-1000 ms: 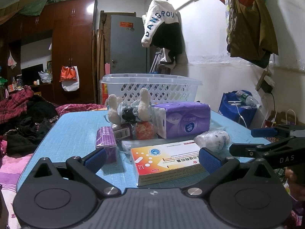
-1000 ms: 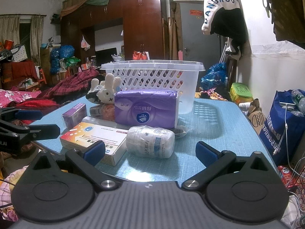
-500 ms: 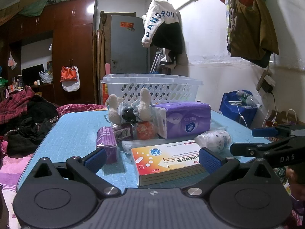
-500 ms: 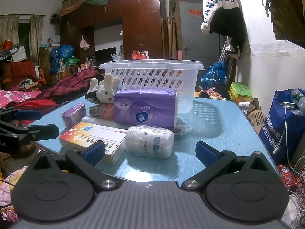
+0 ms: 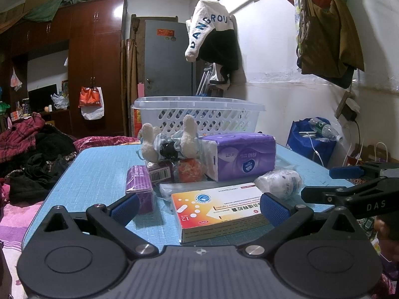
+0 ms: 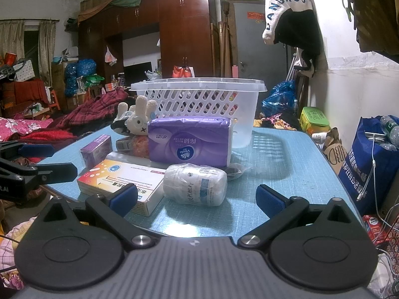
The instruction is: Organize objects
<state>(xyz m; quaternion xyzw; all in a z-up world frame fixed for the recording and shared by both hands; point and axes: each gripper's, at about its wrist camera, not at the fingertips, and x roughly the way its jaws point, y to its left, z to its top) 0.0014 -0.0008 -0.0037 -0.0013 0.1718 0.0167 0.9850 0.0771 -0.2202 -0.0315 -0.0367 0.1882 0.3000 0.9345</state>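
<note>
A white and orange medicine box (image 5: 219, 208) lies near the front edge of the blue table (image 5: 99, 169), between the open fingers of my left gripper (image 5: 199, 208). Behind it are a purple tissue pack (image 5: 242, 155), a small purple box (image 5: 138, 182), a plush rabbit (image 5: 169, 142), an orange item (image 5: 190, 170) and a white wrapped roll (image 5: 279, 180). A white slotted basket (image 5: 199, 114) stands at the back. My right gripper (image 6: 197, 198) is open, just short of the white roll (image 6: 197, 184), with the medicine box (image 6: 122, 178) at its left.
The right gripper shows at the right of the left wrist view (image 5: 354, 191); the left gripper shows at the left of the right wrist view (image 6: 32, 169). A blue bag (image 6: 371, 159) stands on the floor right of the table. Clothes (image 5: 30, 154) pile up at the left.
Both grippers have edged slightly forward toward the objects. Nothing on the table has moved.
</note>
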